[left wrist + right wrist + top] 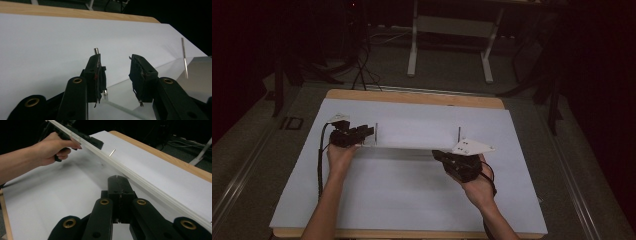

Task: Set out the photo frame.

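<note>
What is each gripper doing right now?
Left gripper: jaws open, nothing held.
Right gripper: jaws closed; what they hold cannot be told.

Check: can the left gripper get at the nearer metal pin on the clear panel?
Probably yes: the left gripper has its jaws open right beside the metal pin, and nothing blocks the way.

Clear glossy panel (200, 72) with shiny metal pins (184, 58) — matt white paper sheet (412, 200) over wooden surface (412, 96).
</note>
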Available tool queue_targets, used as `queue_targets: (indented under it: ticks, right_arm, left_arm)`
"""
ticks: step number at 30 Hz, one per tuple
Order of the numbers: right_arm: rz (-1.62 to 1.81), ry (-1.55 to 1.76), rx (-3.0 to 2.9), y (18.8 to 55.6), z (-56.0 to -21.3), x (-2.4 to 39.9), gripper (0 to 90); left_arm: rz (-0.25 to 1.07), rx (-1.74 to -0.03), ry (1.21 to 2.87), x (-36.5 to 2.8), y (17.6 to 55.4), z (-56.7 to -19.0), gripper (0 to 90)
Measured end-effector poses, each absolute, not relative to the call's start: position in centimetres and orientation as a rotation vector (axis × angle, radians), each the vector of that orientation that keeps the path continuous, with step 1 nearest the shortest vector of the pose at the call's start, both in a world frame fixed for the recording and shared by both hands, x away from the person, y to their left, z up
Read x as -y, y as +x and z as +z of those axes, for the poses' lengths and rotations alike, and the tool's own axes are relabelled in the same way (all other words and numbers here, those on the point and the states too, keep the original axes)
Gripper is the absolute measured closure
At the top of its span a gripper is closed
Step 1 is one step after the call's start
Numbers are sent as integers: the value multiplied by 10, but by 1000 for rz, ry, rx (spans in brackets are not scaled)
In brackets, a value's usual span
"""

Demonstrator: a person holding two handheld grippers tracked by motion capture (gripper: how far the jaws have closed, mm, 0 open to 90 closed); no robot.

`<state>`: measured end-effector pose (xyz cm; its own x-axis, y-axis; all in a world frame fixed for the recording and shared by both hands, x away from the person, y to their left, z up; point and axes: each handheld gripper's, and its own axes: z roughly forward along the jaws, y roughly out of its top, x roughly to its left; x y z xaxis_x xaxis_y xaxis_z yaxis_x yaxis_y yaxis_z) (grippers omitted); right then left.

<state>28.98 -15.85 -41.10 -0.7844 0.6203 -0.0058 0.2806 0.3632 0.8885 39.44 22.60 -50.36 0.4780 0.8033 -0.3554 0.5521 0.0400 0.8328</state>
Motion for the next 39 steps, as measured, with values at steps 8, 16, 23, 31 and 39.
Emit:
queue_targets:
  ticks: [8, 16, 23, 31, 39]
  right_arm:
    - [1397, 807, -2275, 293, -409, 158, 900]
    - [1398, 819, -2270, 297, -407, 159, 900]
    - [1401, 825, -2267, 298, -406, 160, 900]
    - [1409, 838, -2255, 301, -404, 162, 900]
    - [1416, 853, -2243, 303, -403, 163, 900]
  left_arm:
    - [302, -1152, 1618, -233, 379, -494, 575]
    - [274, -1112, 1608, -246, 362, -494, 559]
    - [319, -1090, 1607, -255, 350, -486, 557]
    - [340, -1046, 1584, -258, 340, -479, 558]
    - [352, -1034, 1601, -259, 336, -480, 541]
